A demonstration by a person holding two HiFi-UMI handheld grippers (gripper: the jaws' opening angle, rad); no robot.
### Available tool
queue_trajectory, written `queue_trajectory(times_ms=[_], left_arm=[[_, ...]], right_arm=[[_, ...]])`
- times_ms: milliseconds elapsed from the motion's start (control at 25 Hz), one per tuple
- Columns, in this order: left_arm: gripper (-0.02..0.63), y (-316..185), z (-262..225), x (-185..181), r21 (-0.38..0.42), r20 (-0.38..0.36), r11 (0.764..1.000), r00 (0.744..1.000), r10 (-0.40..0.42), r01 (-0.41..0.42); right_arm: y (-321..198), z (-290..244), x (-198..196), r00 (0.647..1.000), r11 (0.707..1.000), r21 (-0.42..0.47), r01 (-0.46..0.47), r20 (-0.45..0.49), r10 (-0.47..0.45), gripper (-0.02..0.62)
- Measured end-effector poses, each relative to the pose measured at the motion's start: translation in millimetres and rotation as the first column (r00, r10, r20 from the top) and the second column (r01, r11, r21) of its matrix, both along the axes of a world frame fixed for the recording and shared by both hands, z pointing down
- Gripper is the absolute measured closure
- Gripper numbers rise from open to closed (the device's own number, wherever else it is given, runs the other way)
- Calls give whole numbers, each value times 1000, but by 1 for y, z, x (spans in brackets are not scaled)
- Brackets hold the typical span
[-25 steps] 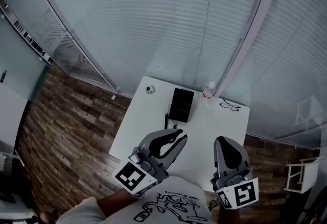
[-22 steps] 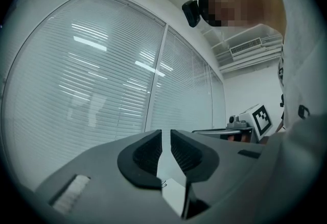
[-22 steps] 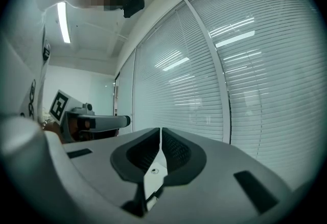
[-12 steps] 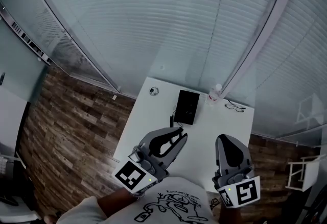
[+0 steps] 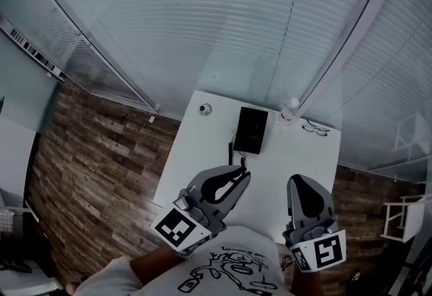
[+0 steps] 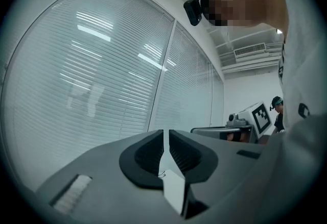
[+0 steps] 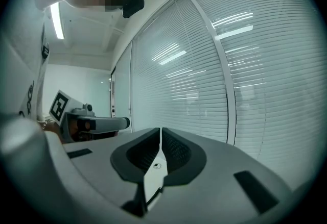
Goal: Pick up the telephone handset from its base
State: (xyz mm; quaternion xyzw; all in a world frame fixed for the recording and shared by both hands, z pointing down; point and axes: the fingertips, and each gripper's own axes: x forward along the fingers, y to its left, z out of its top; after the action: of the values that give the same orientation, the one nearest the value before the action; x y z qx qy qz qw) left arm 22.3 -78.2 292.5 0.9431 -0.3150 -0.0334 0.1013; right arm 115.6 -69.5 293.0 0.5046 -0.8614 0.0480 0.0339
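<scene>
The black telephone [image 5: 251,130] lies on the far half of the white table [image 5: 196,166], its handset on the base and a dark cord [image 5: 233,147] trailing at its left. My left gripper [image 5: 241,173] hovers over the near half of the table, well short of the phone, jaws together with nothing in them. My right gripper [image 5: 302,184] hangs level with it at the right, also shut and empty. In the left gripper view the left gripper [image 6: 166,133] shows only a thin slit between its jaws. The right gripper [image 7: 160,133] looks the same in the right gripper view.
A small round object [image 5: 205,109] sits at the table's far left. A clear bottle [image 5: 289,110] and a pair of glasses [image 5: 316,129] are at the far right. Glass walls with blinds [image 5: 223,25] stand behind the table. Wood-plank floor [image 5: 94,153] runs along the left.
In the head view the table and telephone have drifted up and to the right. Both grippers have sunk slightly in the picture. The left jaw tips have come together.
</scene>
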Motion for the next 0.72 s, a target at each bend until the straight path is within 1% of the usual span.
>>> queue_trajectory(times_ms=[160,360,520,720], left_arm=[[575,1,8,-2,-20,11,1000,1000,12,-12],[575,2,20,0,-26,-10,999,999,41,-41],[574,-5,35,3,-39,14,998,998,55,-54],[574,-16,54,4,-50,43,998,998,49,-46]], right_arm=[[1,10,-2,1000,1000,-21,-10,4,10,583],[1,23,-2,1000,999,-42,-16,-7,16,583],[-4,36,-1,1000,998,-56,-18,-13,17,583],[-12,56,-3,1000,996,-86,-13,-21,12,583]])
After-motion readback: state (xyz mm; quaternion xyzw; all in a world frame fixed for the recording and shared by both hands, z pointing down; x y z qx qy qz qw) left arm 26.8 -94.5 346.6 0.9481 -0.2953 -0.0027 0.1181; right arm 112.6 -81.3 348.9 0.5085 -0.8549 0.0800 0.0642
